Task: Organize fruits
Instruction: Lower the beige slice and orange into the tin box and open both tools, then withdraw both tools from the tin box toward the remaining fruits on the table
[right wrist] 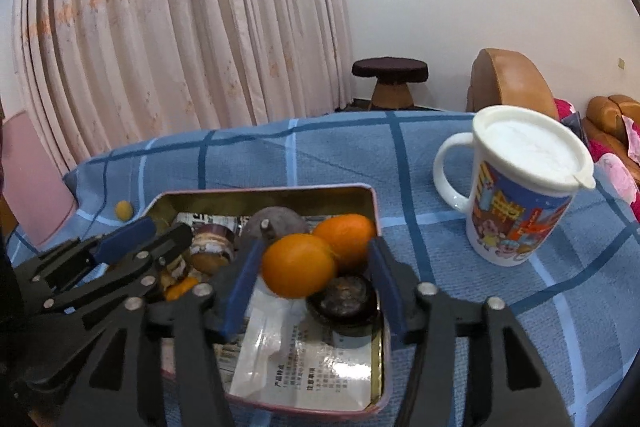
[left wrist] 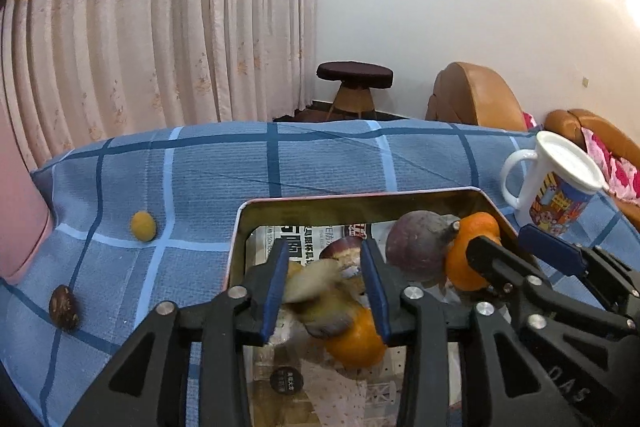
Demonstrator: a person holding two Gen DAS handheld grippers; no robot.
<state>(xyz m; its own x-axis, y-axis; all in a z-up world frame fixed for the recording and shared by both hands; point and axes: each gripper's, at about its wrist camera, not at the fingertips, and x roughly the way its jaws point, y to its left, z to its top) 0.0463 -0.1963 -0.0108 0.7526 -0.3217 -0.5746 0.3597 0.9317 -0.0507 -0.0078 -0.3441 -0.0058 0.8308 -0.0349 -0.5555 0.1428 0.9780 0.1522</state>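
A metal tin (left wrist: 240,227) (right wrist: 378,211) on the blue checked cloth holds oranges (right wrist: 298,265) (right wrist: 346,235), a purple round fruit (left wrist: 416,245) (right wrist: 276,221), a dark wrinkled fruit (right wrist: 344,297) and packets. My left gripper (left wrist: 326,291) is open over the tin, with a blurred pale item (left wrist: 320,291) between its fingers above an orange (left wrist: 356,337). My right gripper (right wrist: 312,287) is open over the tin, its fingers either side of an orange. A small yellow fruit (left wrist: 143,225) (right wrist: 123,209) and a dark brown fruit (left wrist: 64,308) lie on the cloth left of the tin.
A white lidded mug (right wrist: 524,187) (left wrist: 560,183) stands right of the tin. A pink object (left wrist: 20,219) is at the left edge. A stool (left wrist: 354,87), brown sofa (left wrist: 472,99) and curtain stand beyond the table.
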